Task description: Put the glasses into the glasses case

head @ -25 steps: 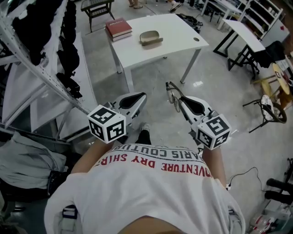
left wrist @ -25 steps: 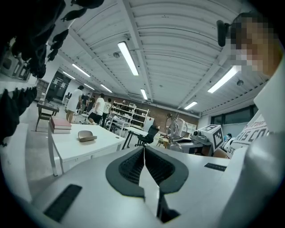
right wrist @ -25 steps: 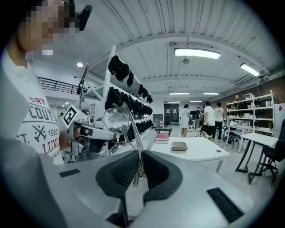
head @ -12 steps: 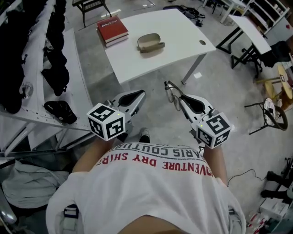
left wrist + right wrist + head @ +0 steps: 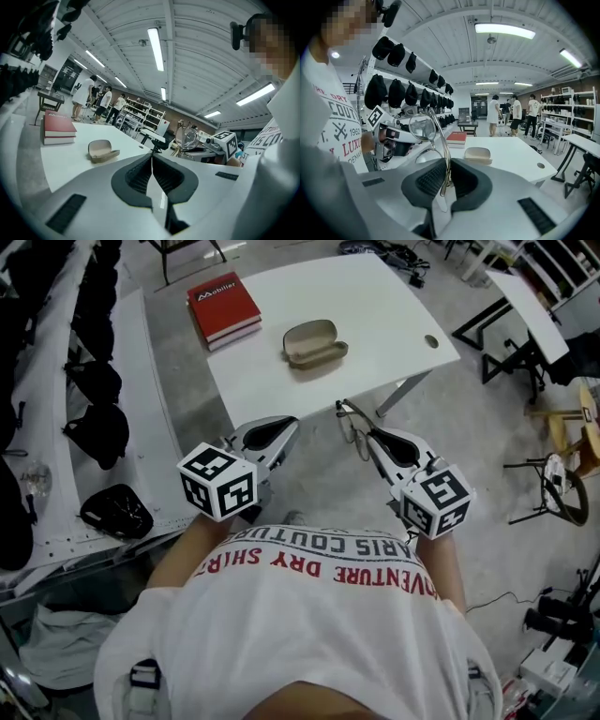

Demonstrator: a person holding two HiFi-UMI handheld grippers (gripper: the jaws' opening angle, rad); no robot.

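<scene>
The open tan glasses case (image 5: 315, 341) lies empty on the white table (image 5: 394, 306), ahead of both grippers. My right gripper (image 5: 367, 439) is shut on the thin-framed glasses (image 5: 349, 426), which stick up and out from its tip just short of the table's near edge. In the right gripper view the glasses (image 5: 423, 127) rise from between the pads, with the case (image 5: 478, 154) beyond. My left gripper (image 5: 286, 426) is shut with nothing in it, level with the right one. Its own view shows the case (image 5: 103, 151) ahead on the table.
A red book (image 5: 225, 307) on a second book lies at the table's far left. A white shelf unit (image 5: 141, 381) with black caps (image 5: 98, 432) runs along the left. More tables and a stool (image 5: 553, 474) stand to the right. People stand far off (image 5: 506, 115).
Both grippers have travelled forward together toward the white table, which now sits closer below them. The glasses stay gripped in the right gripper. The shelf on the left has slid back.
</scene>
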